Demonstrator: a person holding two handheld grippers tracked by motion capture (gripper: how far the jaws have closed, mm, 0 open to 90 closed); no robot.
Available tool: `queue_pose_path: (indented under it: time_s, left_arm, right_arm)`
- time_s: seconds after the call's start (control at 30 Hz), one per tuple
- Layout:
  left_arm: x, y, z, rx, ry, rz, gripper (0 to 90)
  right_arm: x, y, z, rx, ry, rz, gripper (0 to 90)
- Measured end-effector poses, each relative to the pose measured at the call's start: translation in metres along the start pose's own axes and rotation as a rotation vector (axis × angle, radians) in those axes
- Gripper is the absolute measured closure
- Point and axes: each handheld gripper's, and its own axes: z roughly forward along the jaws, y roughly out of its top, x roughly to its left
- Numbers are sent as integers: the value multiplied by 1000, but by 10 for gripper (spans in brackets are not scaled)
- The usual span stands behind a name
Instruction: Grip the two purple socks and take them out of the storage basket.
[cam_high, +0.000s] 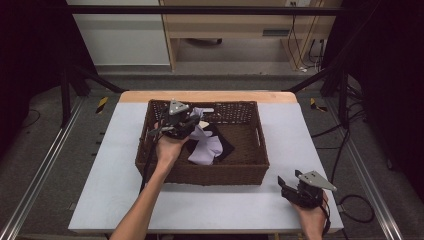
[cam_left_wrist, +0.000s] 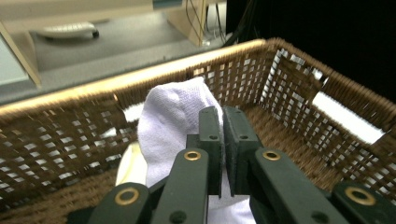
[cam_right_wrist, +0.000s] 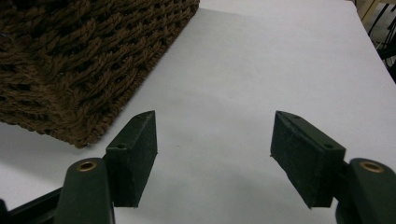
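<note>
Left gripper (cam_high: 192, 116) clamped on white sock (cam_left_wrist: 173, 116), held above brown wicker basket (cam_high: 150, 165) (over black cloth (cam_high: 226, 145)). Right gripper (cam_right_wrist: 212, 154) spread wide, nothing between, just beside basket on white table (cam_high: 225, 205).

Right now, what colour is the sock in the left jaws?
White, faintly lilac sock; clearest in the left gripper view.

Left gripper (cam_left_wrist: 223, 140) jaws clamped, right gripper (cam_right_wrist: 212, 154) jaws apart

A white table (cam_high: 235, 200) with a wooden far edge is seen; a brown wicker basket (cam_high: 220, 172) is set on it, left of the right gripper (cam_high: 292, 189).
</note>
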Motion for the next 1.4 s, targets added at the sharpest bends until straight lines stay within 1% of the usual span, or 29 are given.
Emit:
queue_pose_path:
  time_s: [0.23, 0.27, 0.3, 0.33, 0.37, 0.4, 0.43, 0.5, 0.53, 0.57, 0.7, 0.73, 0.9, 1.23, 1.4]
  left_arm:
    - [-2, 13, -29, -96, -25, 6, 856]
    - [-2, 15, -34, -102, -27, 8, 856]
    - [-2, 18, -42, -116, -34, 10, 856]
    - [-2, 18, -42, -116, -34, 10, 856]
    - [-3, 20, -46, -126, -35, 12, 856]
    - [-3, 23, -54, -141, -40, 17, 856]
    - [-3, 23, -54, -141, -40, 17, 856]
    - [-4, 25, -63, -160, -43, 26, 856]
    - [-5, 26, -71, -173, -49, 30, 856]
    - [-5, 26, -71, -173, -49, 30, 856]
    - [-6, 27, -86, -190, -62, 36, 856]
    - [-6, 27, -89, -195, -64, 39, 856]
    - [-8, 30, -106, -221, -77, 48, 855]
    - [-19, 27, -142, -275, -125, 94, 855]
    - [-23, 21, -158, -294, -153, 113, 853]
  right_arm:
    - [-1, 0, 0, -6, -1, -1, 332]
    - [-1, 1, 0, -7, -3, -4, 335]
    - [-1, 1, -1, -6, 0, -1, 336]
    - [-1, 1, -1, -6, 0, -1, 336]
    - [0, 1, -1, -7, 0, 0, 337]
    - [-1, 1, -1, -7, 0, 0, 337]
    - [-1, 1, -1, -7, 0, 0, 337]
    - [-1, 1, -1, -6, -1, 3, 337]
    - [-1, 1, -1, -6, -1, 3, 337]
    - [-1, 1, -1, -6, -1, 3, 337]
    - [-1, 1, -1, -11, -5, -8, 339]
    - [-1, 1, -2, -10, -2, 0, 339]
    - [-1, 1, -2, -9, -3, 0, 341]
    - [0, 1, -3, -15, -12, -8, 326]
    - [0, 1, -4, -19, -11, -6, 335]
